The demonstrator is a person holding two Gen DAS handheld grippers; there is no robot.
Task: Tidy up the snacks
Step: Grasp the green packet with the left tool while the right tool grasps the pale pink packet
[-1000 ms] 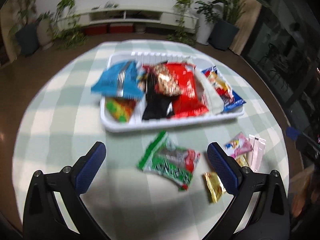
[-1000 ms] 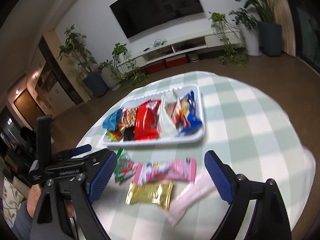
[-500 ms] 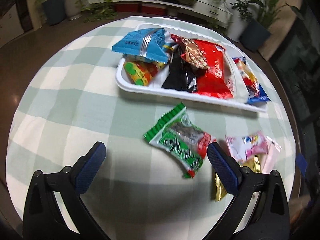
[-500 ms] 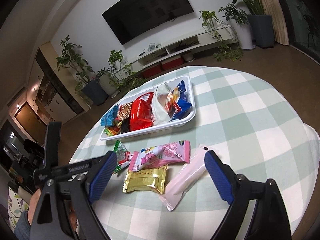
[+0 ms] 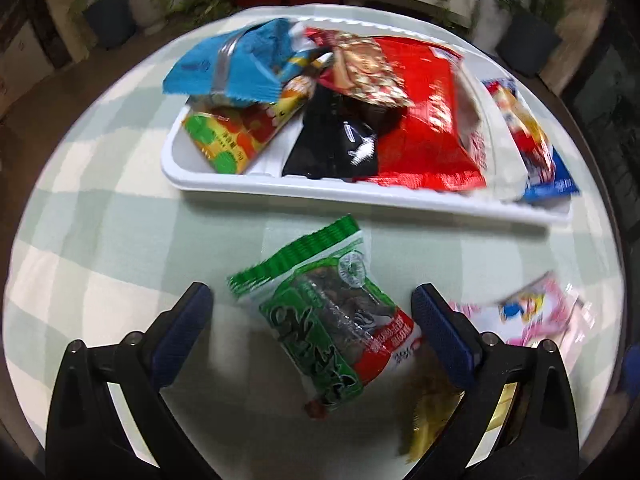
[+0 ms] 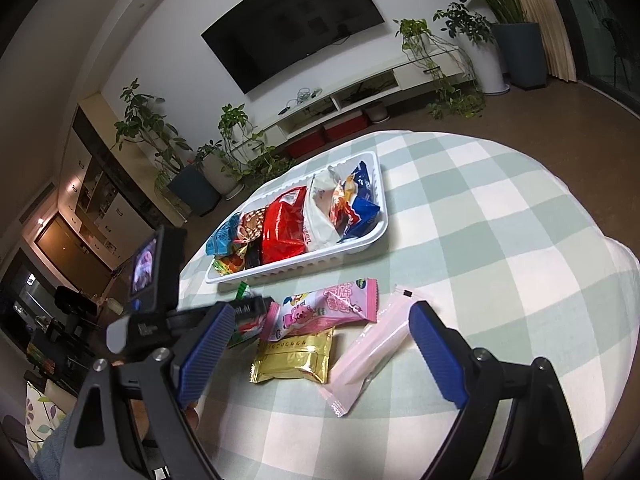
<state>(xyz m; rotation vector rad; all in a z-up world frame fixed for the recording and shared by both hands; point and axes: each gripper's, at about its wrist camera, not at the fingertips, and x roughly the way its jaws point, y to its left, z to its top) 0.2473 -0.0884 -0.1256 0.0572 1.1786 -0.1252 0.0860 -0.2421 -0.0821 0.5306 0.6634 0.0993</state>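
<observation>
Left gripper: points steeply down at the table, jaws spread wide, blue pads on either side of the green packet without touching it; it holds nothing.
Green packet: lies flat on the checked tablecloth, just in front of the tray, its green striped end toward the tray and its red corner toward the right pad.
Tray: white, oblong, beyond the green packet; it is crowded with packets.
Tray contents, left to right: a blue packet lying on an orange and green packet, a black packet, a large red bag with a smaller shiny packet on it, a white bag, and a blue and red packet at the right end.
Loose packets on the cloth: a pink packet, a gold packet touching its near edge, and a pale pink stick packet just right of both.
Right gripper: hangs above those three loose packets, jaws wide apart, gripping nothing.
Room: a dark television on the wall, with potted plants beneath it.
</observation>
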